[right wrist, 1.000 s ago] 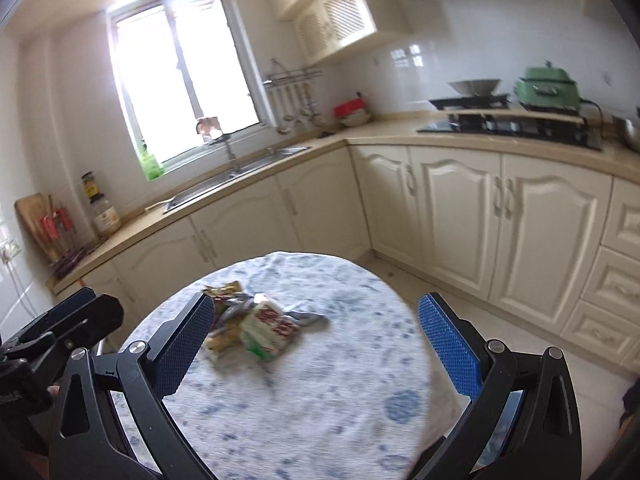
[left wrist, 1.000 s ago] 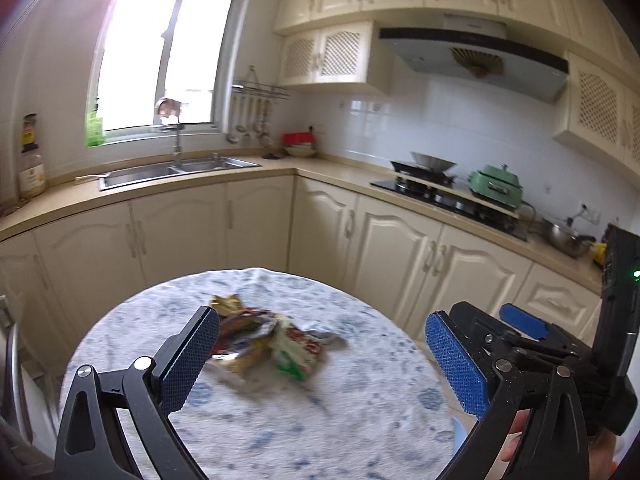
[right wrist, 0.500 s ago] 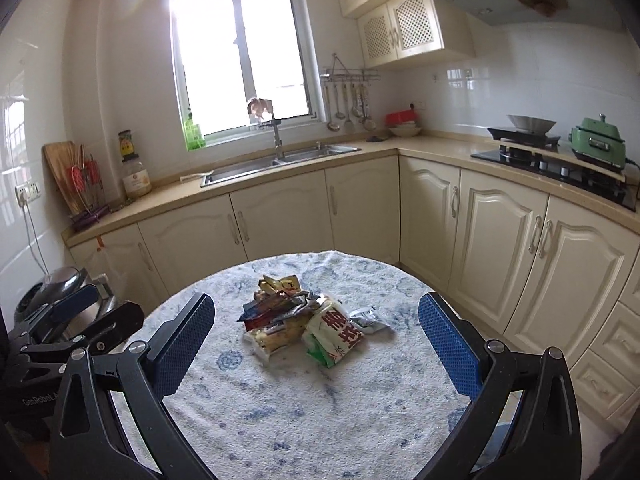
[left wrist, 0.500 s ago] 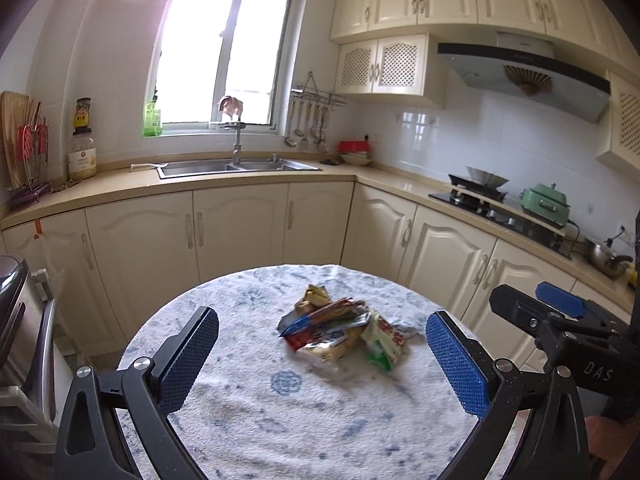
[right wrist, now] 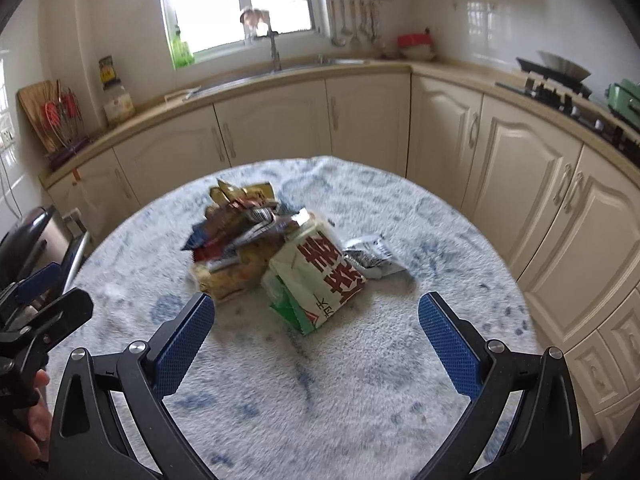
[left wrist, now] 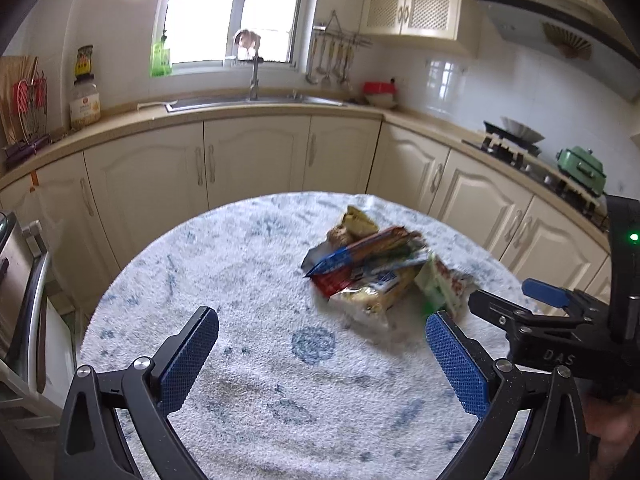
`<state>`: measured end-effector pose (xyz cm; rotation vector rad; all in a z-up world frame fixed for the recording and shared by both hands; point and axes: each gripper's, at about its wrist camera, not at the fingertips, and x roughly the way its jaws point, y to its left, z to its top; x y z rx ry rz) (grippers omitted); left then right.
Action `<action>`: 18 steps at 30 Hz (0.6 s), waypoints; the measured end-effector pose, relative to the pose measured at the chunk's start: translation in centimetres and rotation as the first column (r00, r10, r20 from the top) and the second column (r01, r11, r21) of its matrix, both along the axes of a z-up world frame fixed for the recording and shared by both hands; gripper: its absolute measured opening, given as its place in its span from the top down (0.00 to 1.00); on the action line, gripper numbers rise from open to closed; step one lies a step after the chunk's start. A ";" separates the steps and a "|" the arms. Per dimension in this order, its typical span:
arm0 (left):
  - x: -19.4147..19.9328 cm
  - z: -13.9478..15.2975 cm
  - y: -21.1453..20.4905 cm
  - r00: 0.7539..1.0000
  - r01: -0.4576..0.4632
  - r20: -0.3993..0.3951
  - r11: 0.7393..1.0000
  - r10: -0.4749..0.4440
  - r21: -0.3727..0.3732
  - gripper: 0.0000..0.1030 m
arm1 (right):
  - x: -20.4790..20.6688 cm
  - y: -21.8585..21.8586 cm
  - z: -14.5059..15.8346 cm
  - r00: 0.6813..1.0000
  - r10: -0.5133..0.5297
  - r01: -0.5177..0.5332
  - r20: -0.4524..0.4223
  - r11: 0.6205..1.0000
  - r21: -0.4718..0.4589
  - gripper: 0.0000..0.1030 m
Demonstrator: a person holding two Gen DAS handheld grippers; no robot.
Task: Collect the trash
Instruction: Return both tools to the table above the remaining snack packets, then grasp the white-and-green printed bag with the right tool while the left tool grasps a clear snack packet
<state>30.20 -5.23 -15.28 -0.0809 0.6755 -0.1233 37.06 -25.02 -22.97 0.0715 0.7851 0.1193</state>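
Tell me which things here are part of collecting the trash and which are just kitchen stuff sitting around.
For the job:
pile of wrappers
green and white packet
silver wrapper
left gripper, open
right gripper, open

Just sitting around:
table
jar
sink
green pot
red bowl

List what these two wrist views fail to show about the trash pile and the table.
- Wrapper pile: motion blur in both views; the count of wrappers cannot be made out.
- Green-and-white packet: in the left wrist view, partly hidden by the left gripper's finger.
- Silver wrapper: hidden behind the pile in the left wrist view.
- Table: near edge cut off by the right gripper and frame bottom.
- No bin is visible.
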 end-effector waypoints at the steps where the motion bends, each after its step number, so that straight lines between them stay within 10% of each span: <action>1: 0.8 -0.5 0.0 1.000 -0.003 -0.015 1.000 0.003 0.000 0.01 | 0.8 0.0 -0.6 1.000 0.010 -0.010 -0.017 1.000 -0.003 0.00; 18: 8.7 -3.1 -1.7 0.992 0.060 -0.115 0.998 -0.057 0.024 0.01 | 3.9 -0.7 -3.6 0.990 0.118 -0.111 -0.079 0.990 0.090 0.21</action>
